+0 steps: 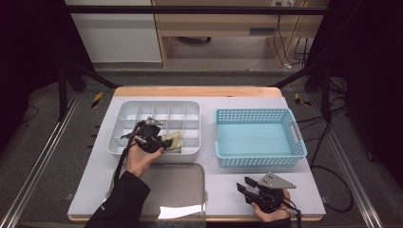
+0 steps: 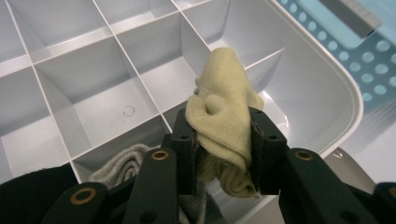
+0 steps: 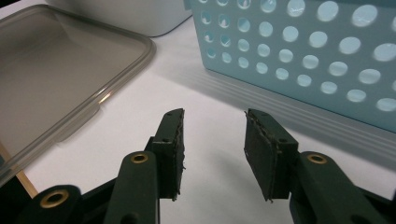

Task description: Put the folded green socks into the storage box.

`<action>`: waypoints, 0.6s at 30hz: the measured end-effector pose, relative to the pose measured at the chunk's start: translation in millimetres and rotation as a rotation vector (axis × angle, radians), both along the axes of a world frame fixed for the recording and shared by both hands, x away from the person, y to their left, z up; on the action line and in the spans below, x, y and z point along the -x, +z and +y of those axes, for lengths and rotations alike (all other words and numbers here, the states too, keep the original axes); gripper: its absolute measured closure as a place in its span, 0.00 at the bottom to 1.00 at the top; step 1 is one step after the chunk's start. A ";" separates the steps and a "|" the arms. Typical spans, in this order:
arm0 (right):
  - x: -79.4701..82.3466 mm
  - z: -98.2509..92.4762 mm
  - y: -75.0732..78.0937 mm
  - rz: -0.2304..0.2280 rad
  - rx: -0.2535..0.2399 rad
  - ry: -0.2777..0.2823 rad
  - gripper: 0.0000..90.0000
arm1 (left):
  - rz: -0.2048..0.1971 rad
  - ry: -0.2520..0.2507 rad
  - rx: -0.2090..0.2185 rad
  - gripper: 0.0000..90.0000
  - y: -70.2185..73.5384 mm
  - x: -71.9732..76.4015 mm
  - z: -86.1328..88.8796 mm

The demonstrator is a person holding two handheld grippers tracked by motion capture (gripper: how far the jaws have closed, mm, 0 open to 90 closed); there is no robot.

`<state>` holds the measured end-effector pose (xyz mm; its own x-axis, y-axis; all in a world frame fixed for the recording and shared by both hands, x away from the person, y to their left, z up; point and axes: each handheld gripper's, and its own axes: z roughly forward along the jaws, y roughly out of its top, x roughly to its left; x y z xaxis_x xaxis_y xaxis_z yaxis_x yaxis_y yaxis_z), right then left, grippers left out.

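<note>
Left gripper view: left tool squeezing a yellow sock over the white tray. Right tool open, holding nothing, above the surface.

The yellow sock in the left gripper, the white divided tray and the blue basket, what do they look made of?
Yellow sock: soft knit fabric, ribbed weave, creased. White divided tray: probably moulded plastic, smooth with a slight sheen. Blue basket: likely plastic, rows of punched round holes.

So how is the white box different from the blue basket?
The white box is split into many small compartments; the blue basket is one open space. The white box has solid walls; the blue basket's walls are full of round holes. The white box holds a yellow sock, pinched by the left gripper; the blue basket looks empty. Both are plastic and sit on the table.
</note>
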<state>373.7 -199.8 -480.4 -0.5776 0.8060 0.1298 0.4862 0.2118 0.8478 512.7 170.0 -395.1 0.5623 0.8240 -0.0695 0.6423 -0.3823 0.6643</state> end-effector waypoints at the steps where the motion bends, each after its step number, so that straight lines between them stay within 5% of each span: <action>1: -0.1 0.1 -0.1 0.000 0.001 0.000 0.64 | 0.007 -0.003 -0.006 0.73 -0.7 0.0 -0.7; 9: -1.0 2.2 -1.8 0.004 0.009 0.005 0.64 | 0.016 0.019 -0.062 0.74 -5.2 -1.8 -0.8; 18: -1.1 2.8 -1.8 0.006 0.009 0.009 0.65 | 0.059 -0.018 -0.105 0.74 -19.7 -5.7 -17.5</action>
<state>374.7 -196.9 -482.3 -0.5841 0.8017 0.1266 0.4896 0.2236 0.8428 518.3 152.5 -414.8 0.5748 0.8181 -0.0166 0.6714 -0.4599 0.5812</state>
